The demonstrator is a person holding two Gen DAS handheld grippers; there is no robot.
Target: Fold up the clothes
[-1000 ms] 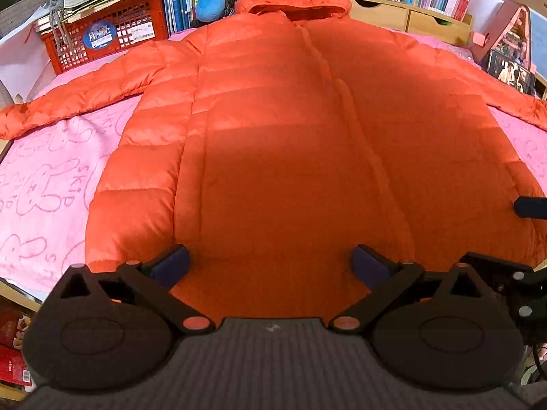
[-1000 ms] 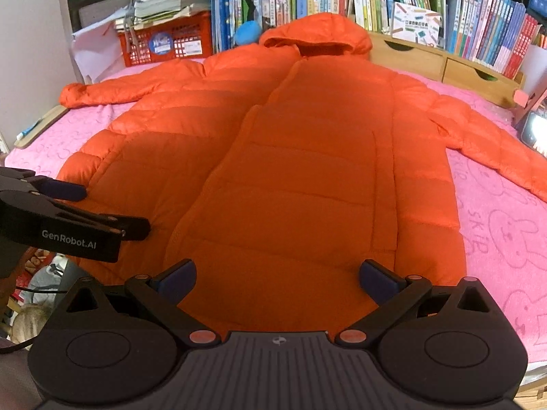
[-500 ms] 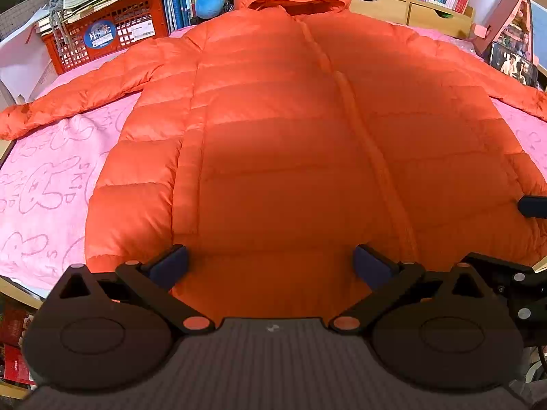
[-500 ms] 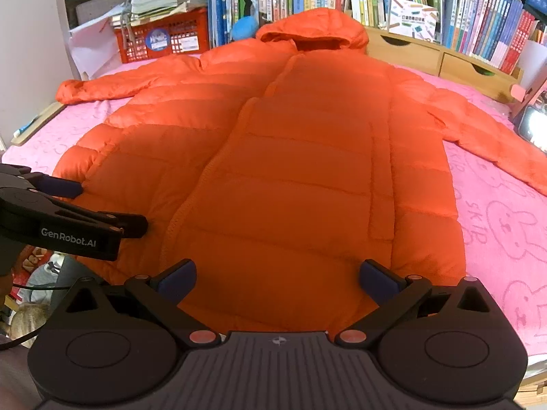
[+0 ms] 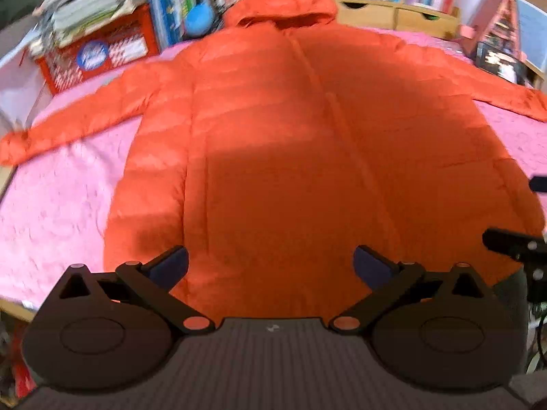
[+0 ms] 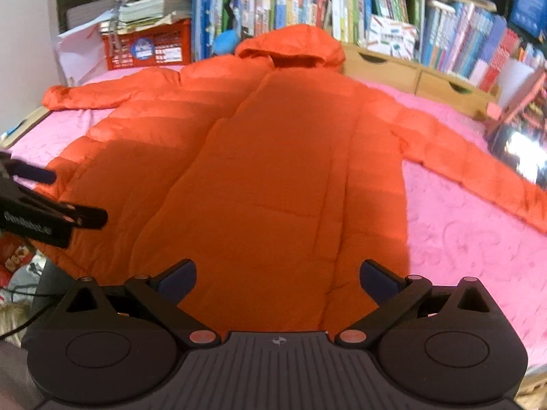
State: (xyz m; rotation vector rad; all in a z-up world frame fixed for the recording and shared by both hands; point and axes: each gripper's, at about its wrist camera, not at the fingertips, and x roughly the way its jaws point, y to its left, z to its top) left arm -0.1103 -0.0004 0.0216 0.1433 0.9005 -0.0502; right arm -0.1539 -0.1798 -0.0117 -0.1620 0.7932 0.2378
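Observation:
An orange hooded puffer jacket [image 5: 290, 143] [image 6: 280, 171] lies flat, front up, on a pink bunny-print cloth [image 5: 58, 198] [image 6: 471, 225], sleeves spread to both sides and hood at the far end. My left gripper [image 5: 270, 266] hovers open over the jacket's hem, nothing between its fingers. My right gripper [image 6: 278, 278] is open too, above the hem a little to the right. In the right wrist view the left gripper [image 6: 41, 205] shows at the left edge. The right gripper's tips [image 5: 519, 239] show at the right edge of the left wrist view.
A red crate [image 6: 150, 48] with stacked papers stands at the back left beside a blue ball [image 6: 225, 41]. Bookshelves and wooden drawers [image 6: 420, 75] line the back. A framed picture [image 6: 523, 147] leans at the right. The table's front edge is just below the hem.
Both grippers have drawn back and risen a little, so more of the jacket and sleeves shows. The left wrist view is blurred by motion. Both stay open.

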